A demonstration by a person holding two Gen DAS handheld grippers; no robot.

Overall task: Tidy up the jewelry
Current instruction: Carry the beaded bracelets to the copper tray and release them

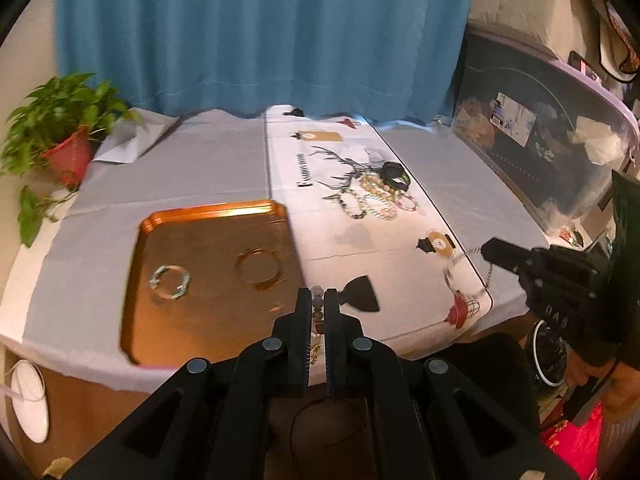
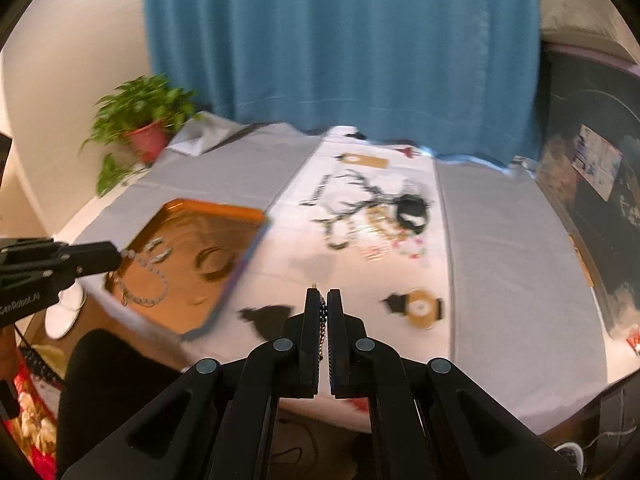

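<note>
My left gripper is shut on a beaded bracelet with pale and brown beads. In the right wrist view that bracelet hangs as a loop from the left gripper over the near corner of the orange tray. My right gripper is shut on a thin chain. From the left wrist view, the right gripper is at the table's right edge with the chain dangling, blurred. A green-white bangle lies in the tray. A jewelry pile with a black watch sits on the printed cloth.
A potted plant stands at the table's far left corner. A big dark storage box lines the right side. A blue curtain hangs behind the table. The near table edge runs just under both grippers.
</note>
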